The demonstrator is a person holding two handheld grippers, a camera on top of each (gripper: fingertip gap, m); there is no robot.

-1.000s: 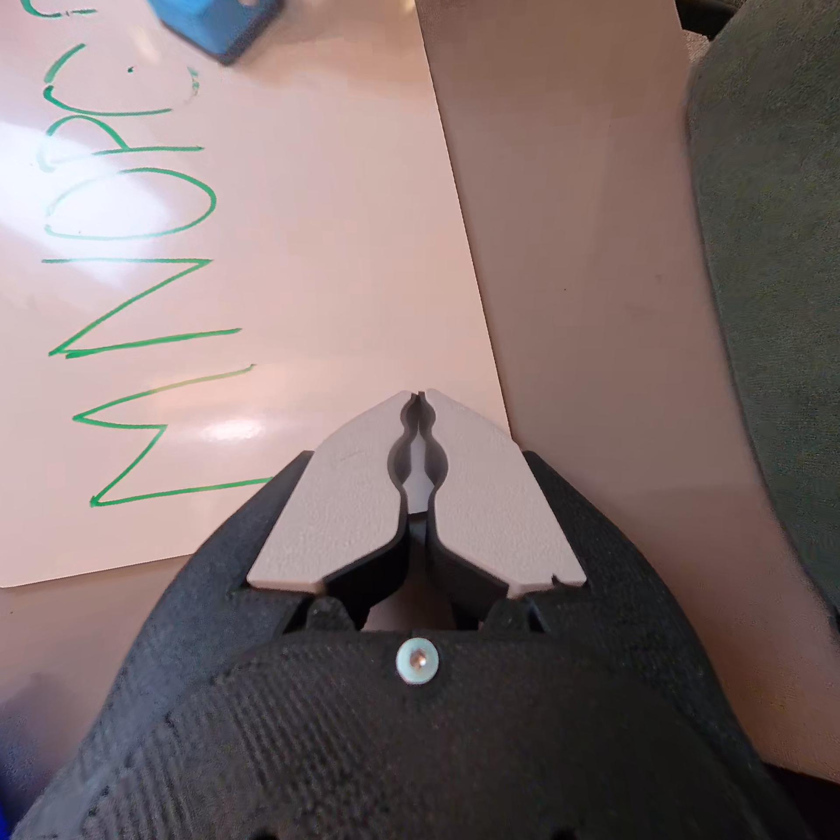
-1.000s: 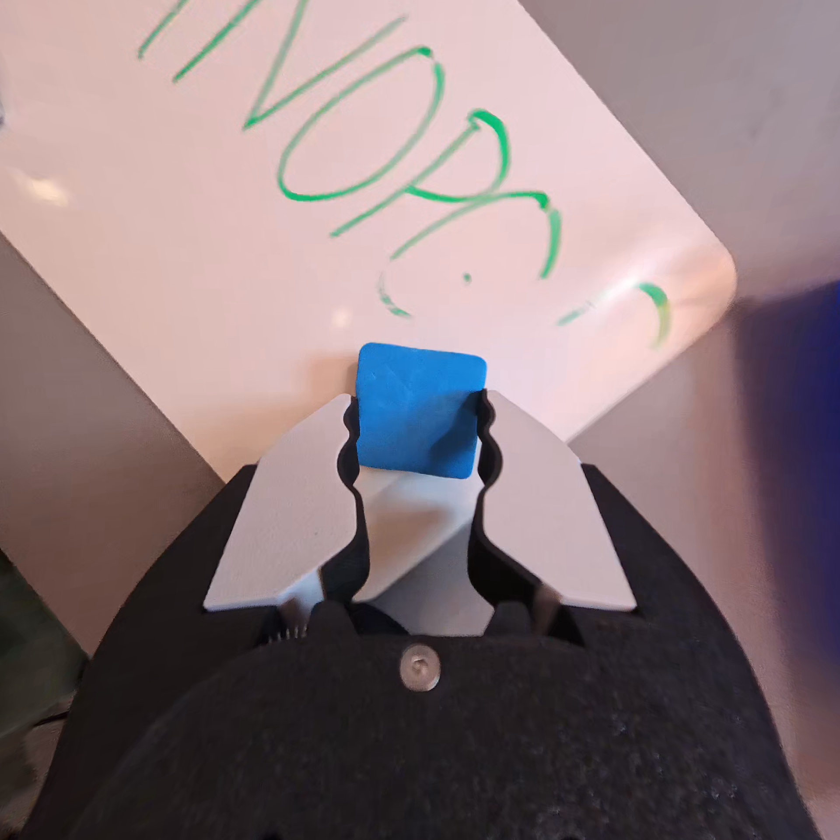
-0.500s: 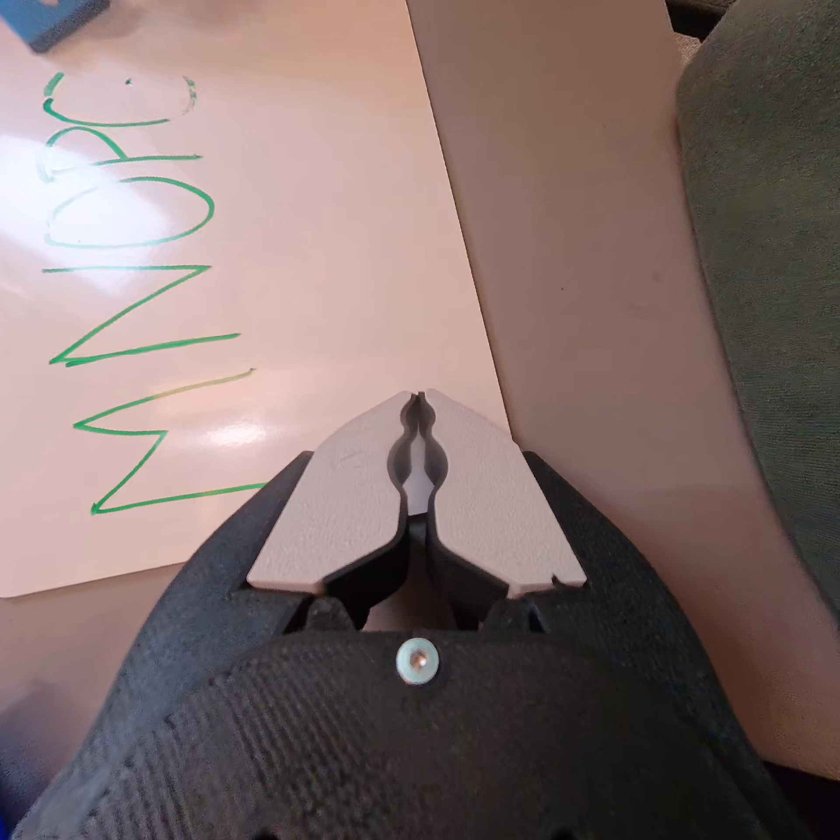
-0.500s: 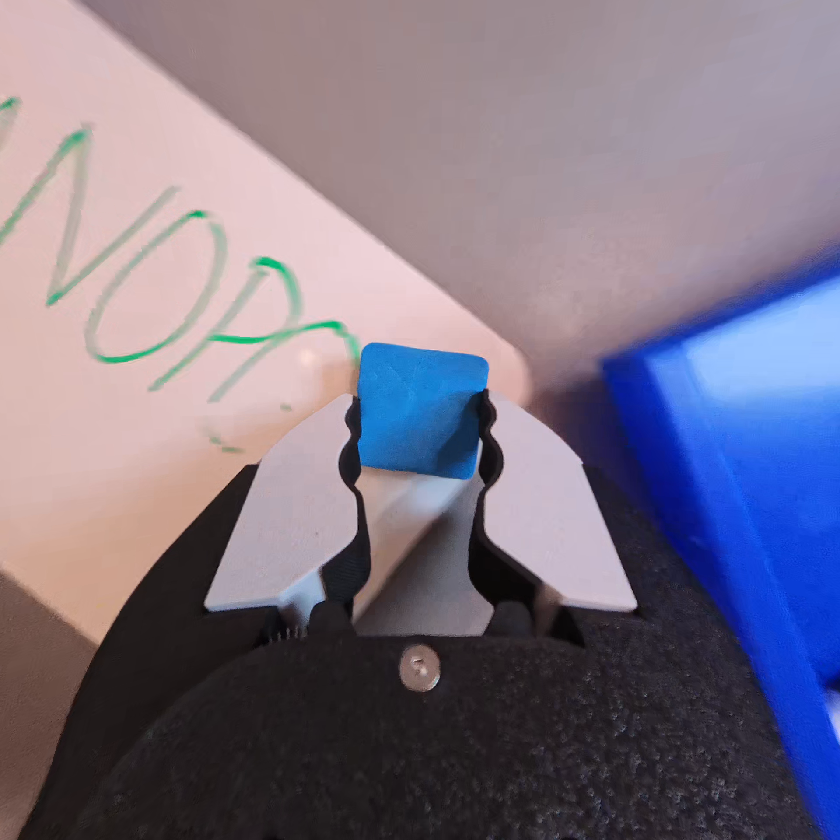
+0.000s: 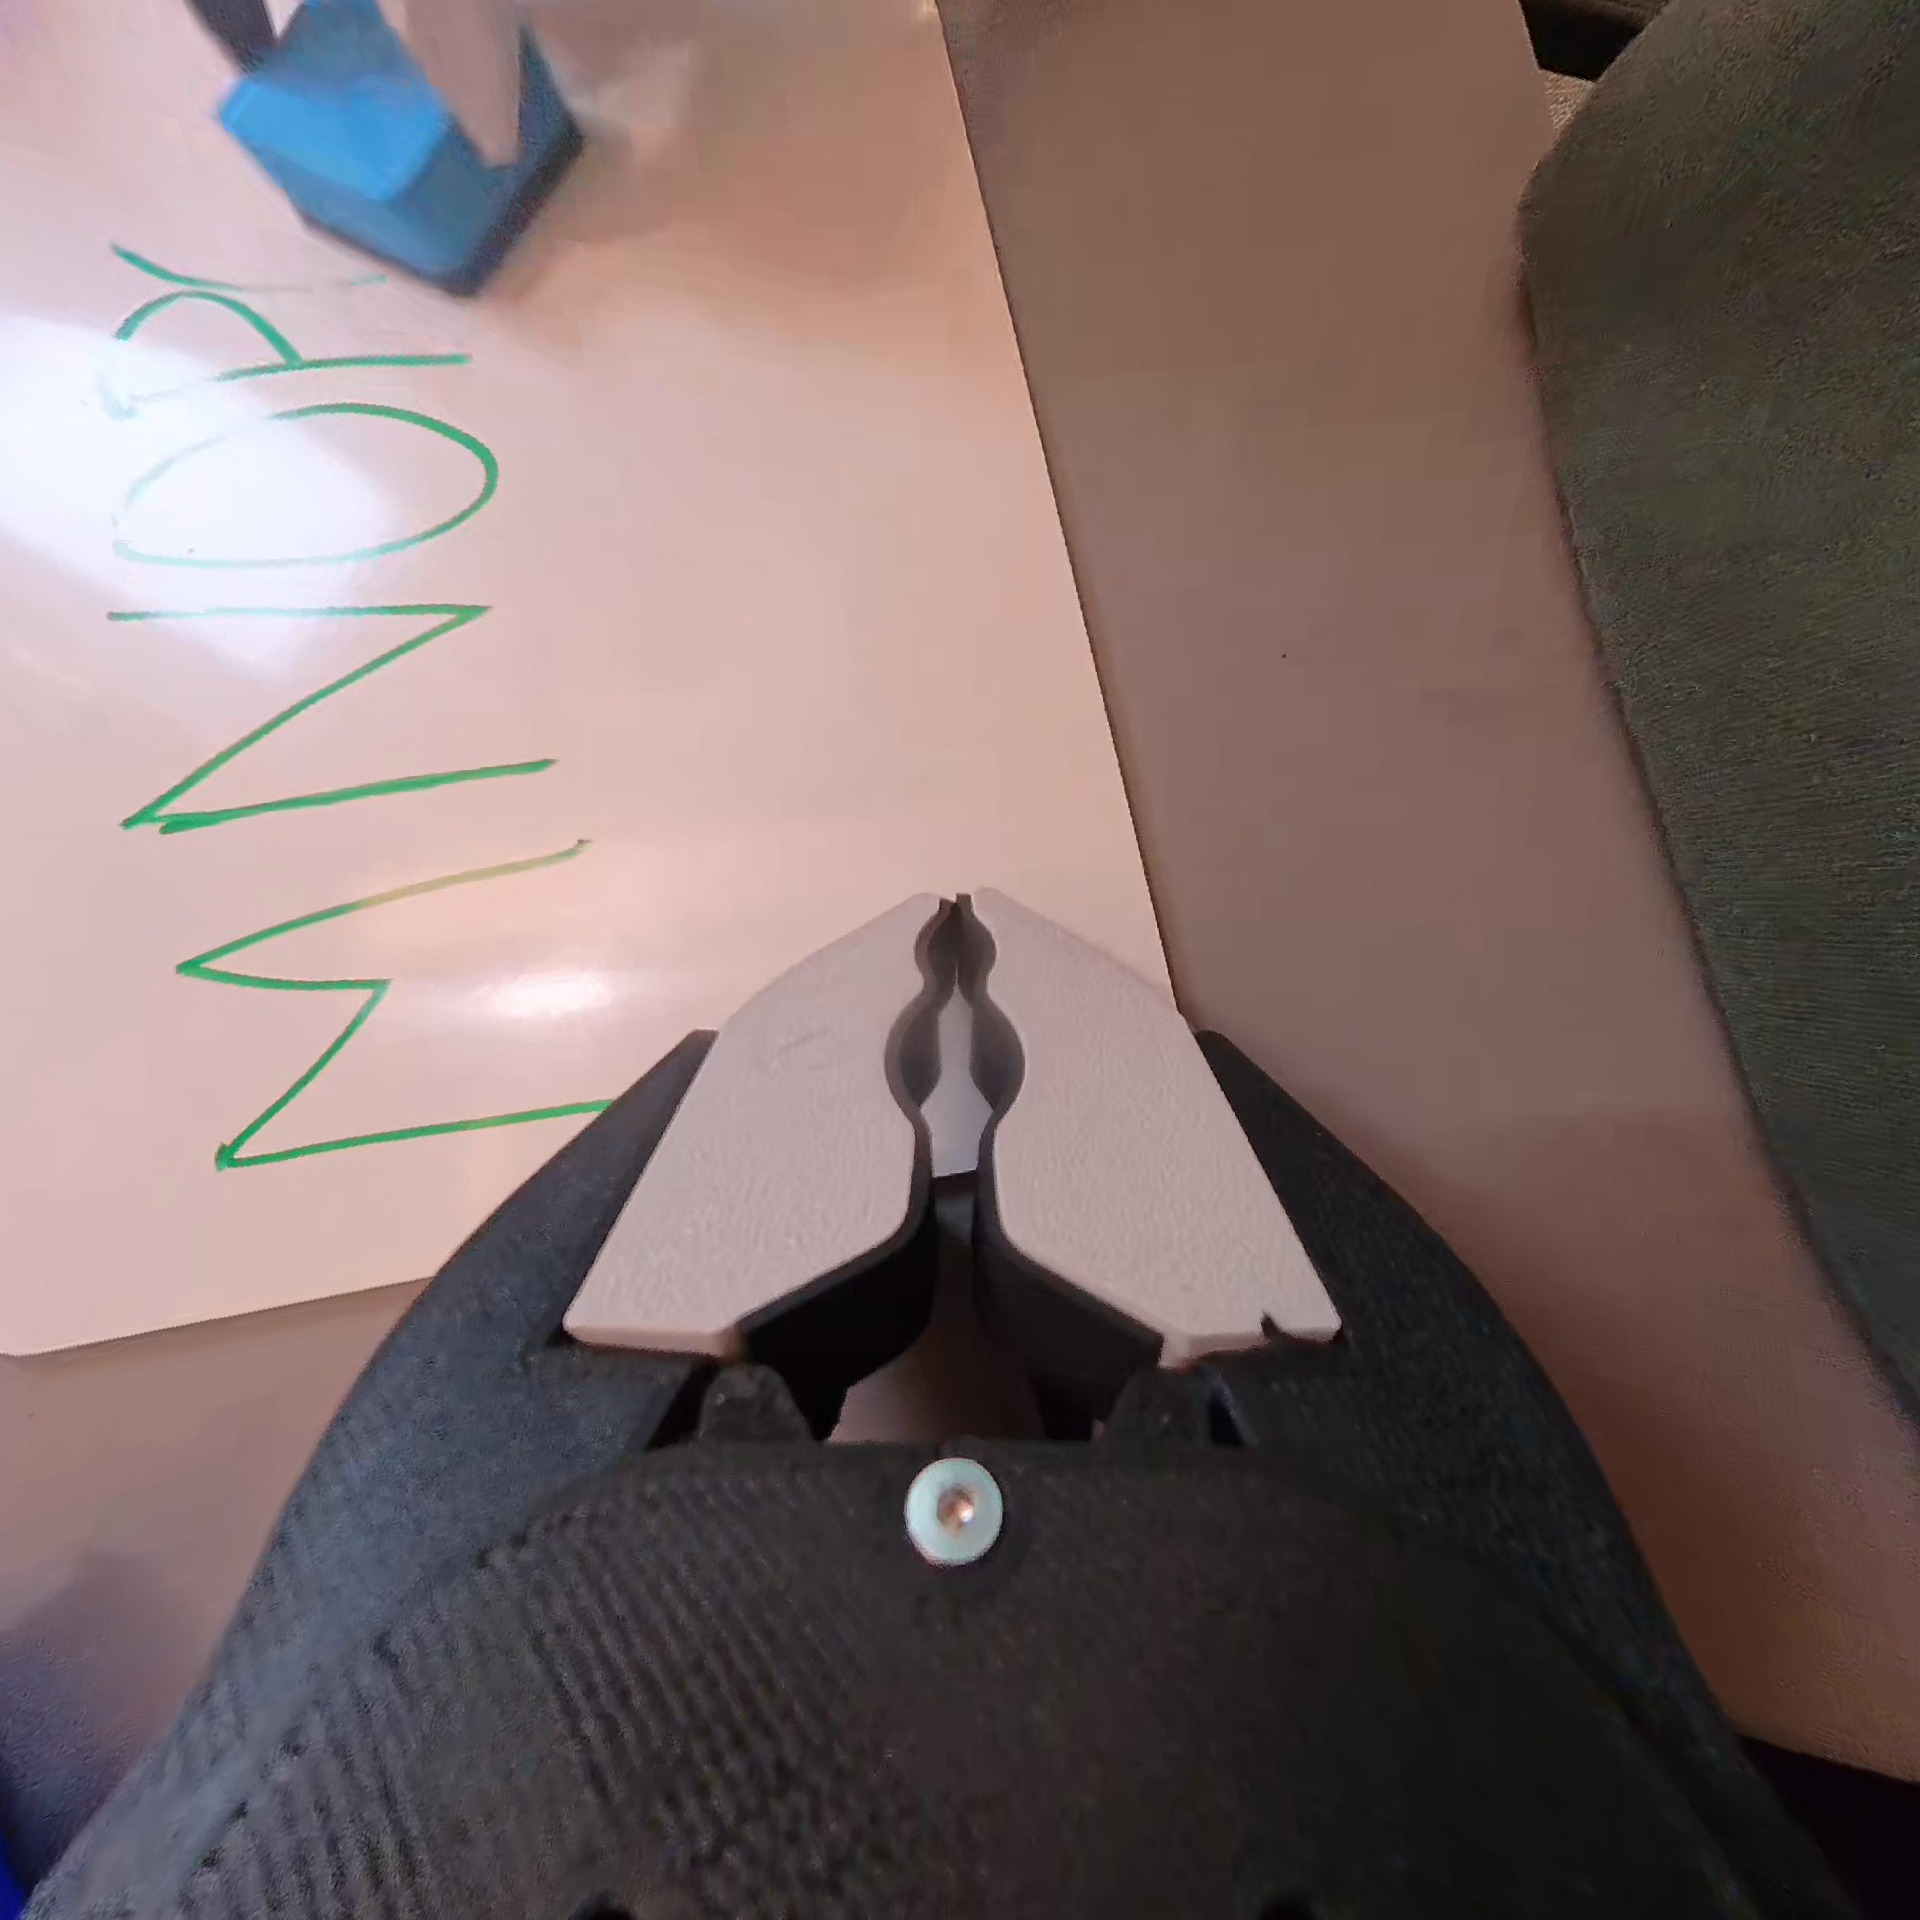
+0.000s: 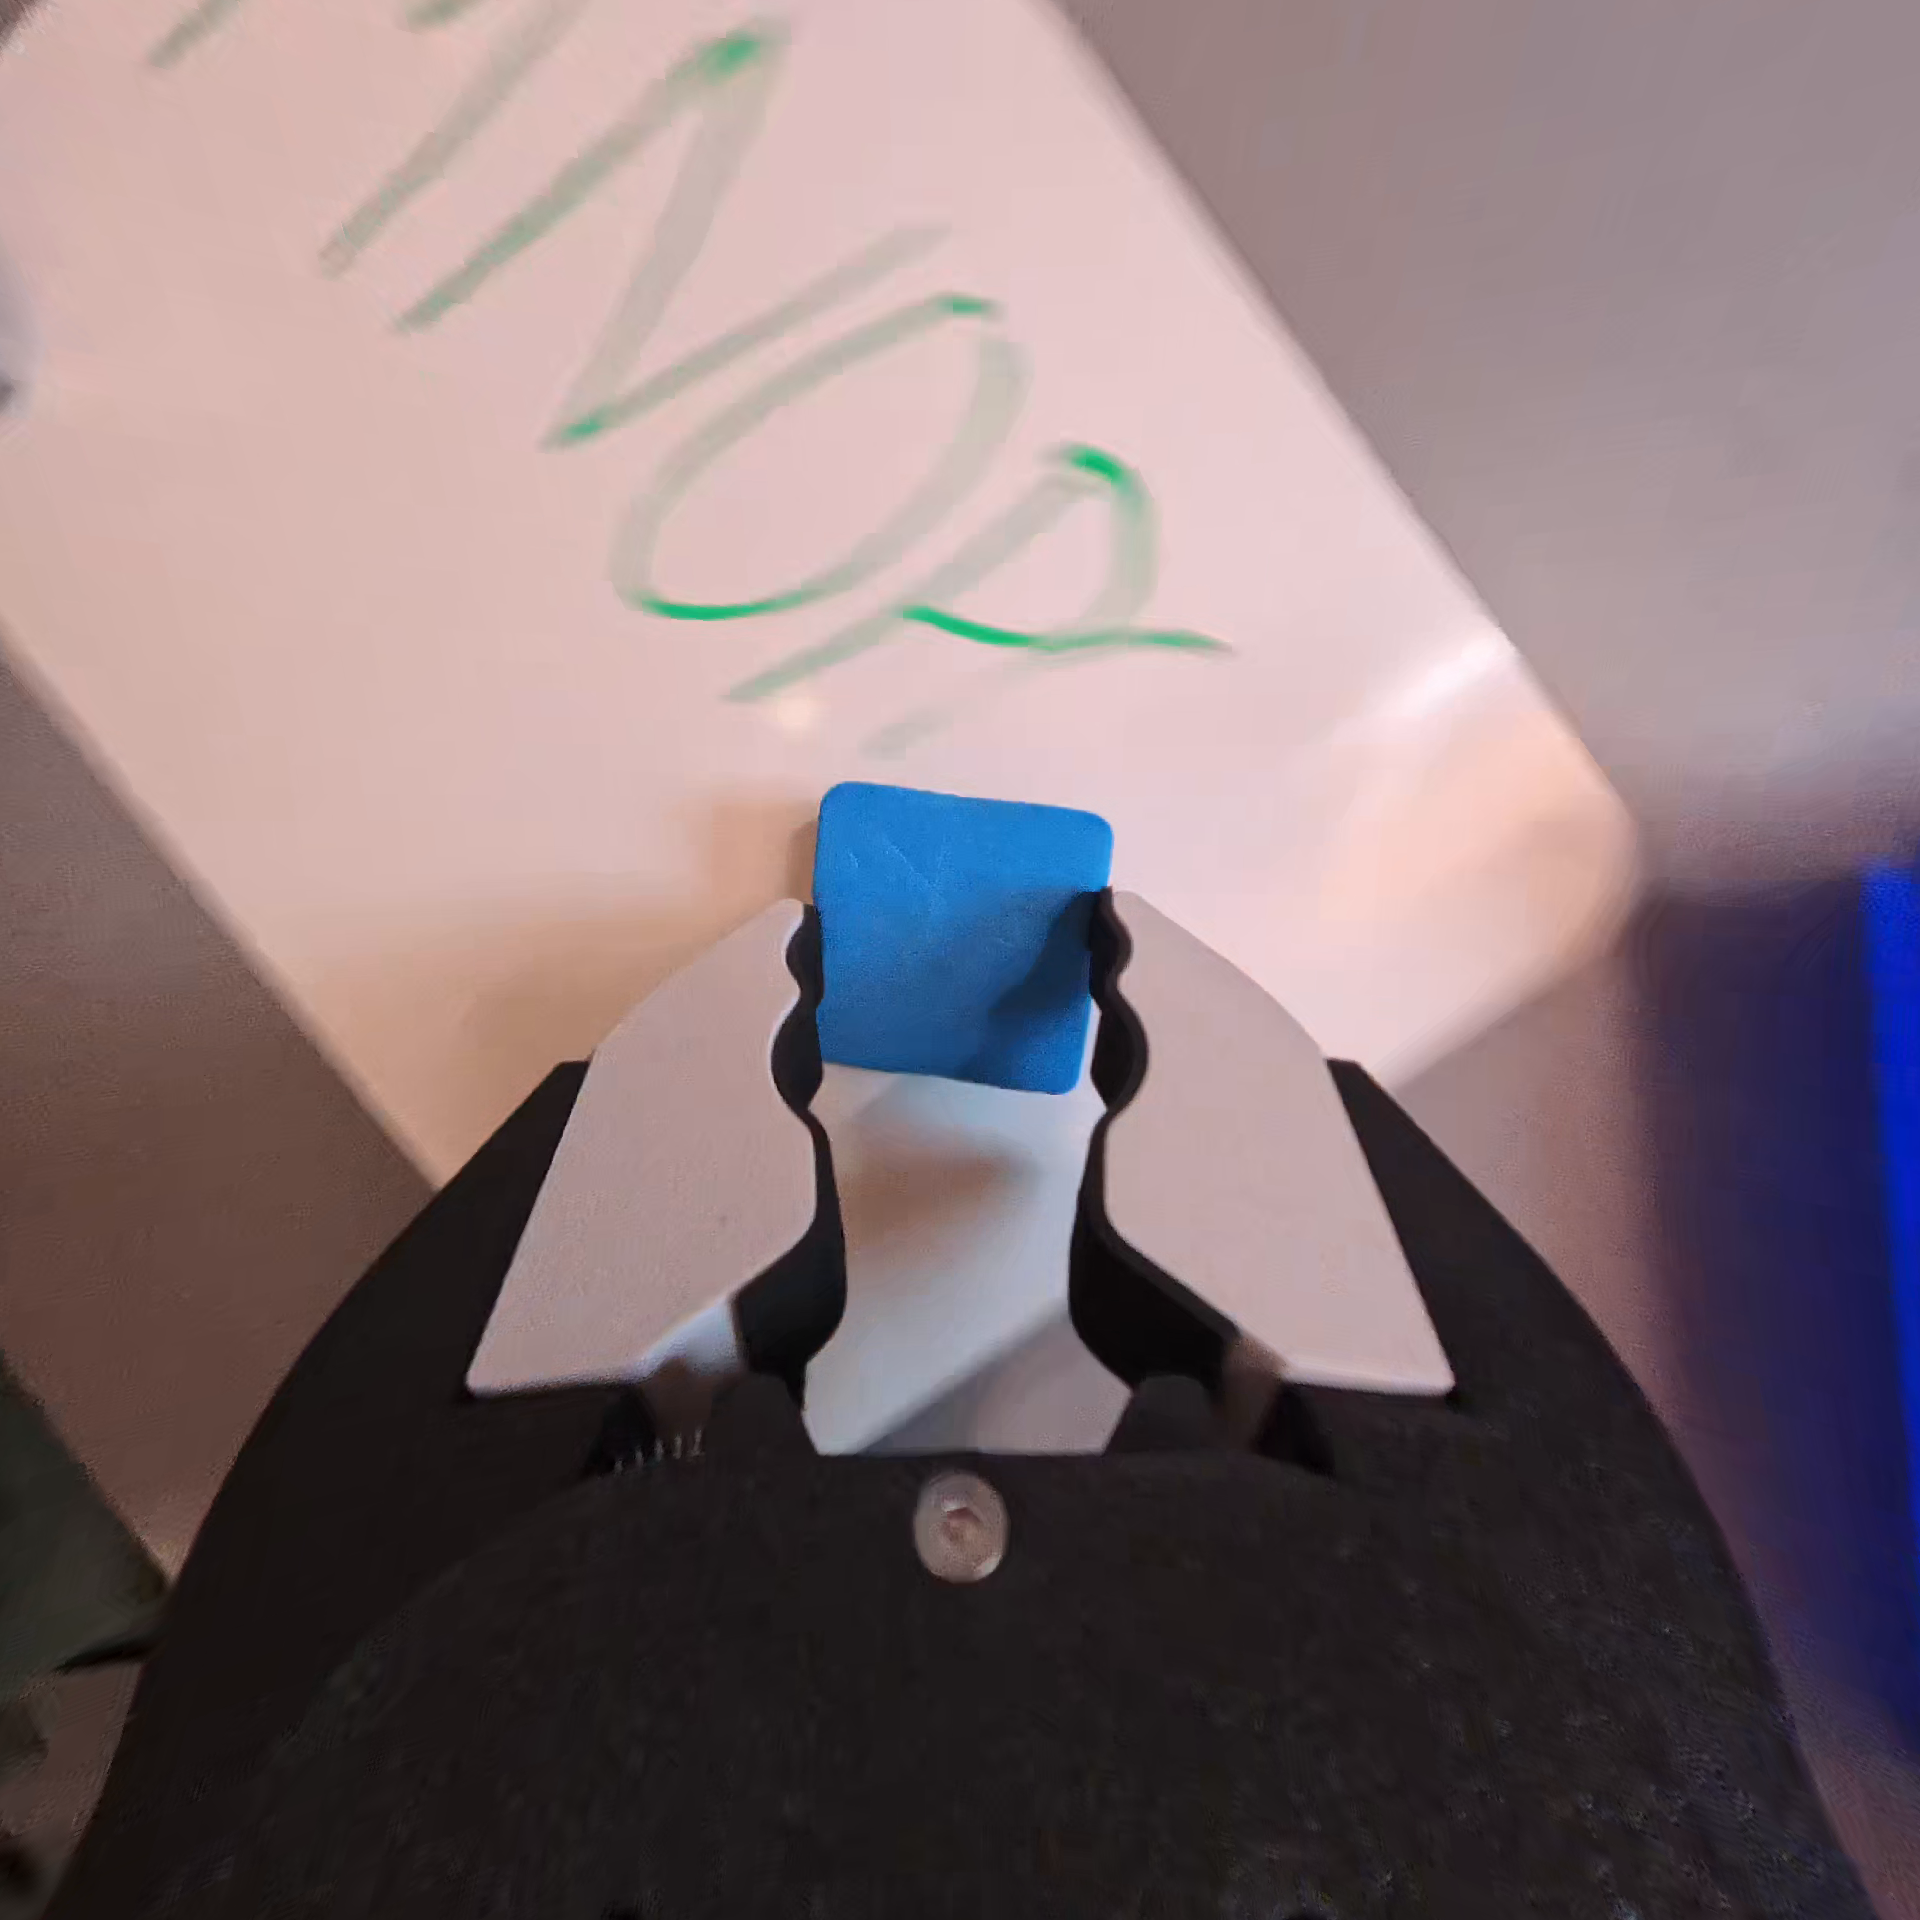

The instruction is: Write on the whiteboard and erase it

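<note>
The writing stage appears complete: the whiteboard (image 5: 727, 582) lies flat on the bench (image 5: 1351, 727) and carries a row of green marker letters (image 5: 312, 727). No marker is visible in either view. The erasing stage is in progress. The right gripper (image 6: 951, 914) is clamped on the blue eraser (image 6: 956, 935), with 1 finger on each side of the block. In the left wrist view the eraser sits on the board surface at the far end of the letter row, touching or just above it; contact cannot be confirmed. The board area beside the eraser is bare apart from faint green traces (image 6: 904, 732), and the letter nearest the eraser looks partly removed, which suggests that the end of the row is already wiped. The remaining letters are intact, so most of the erasing is judged still to be done. The right wrist view is blurred, so finer residue cannot be assessed. The left gripper (image 5: 958, 904) has its fingers together and holds nothing; it hovers over the near corner of the whiteboard, where the board edge meets the bench. A dark green fabric surface (image 5: 1766, 520) lies beyond the right edge of the bench, and a blurred blue object (image 6: 1870, 1039) stands off the board's corner in the right wrist view.
</note>
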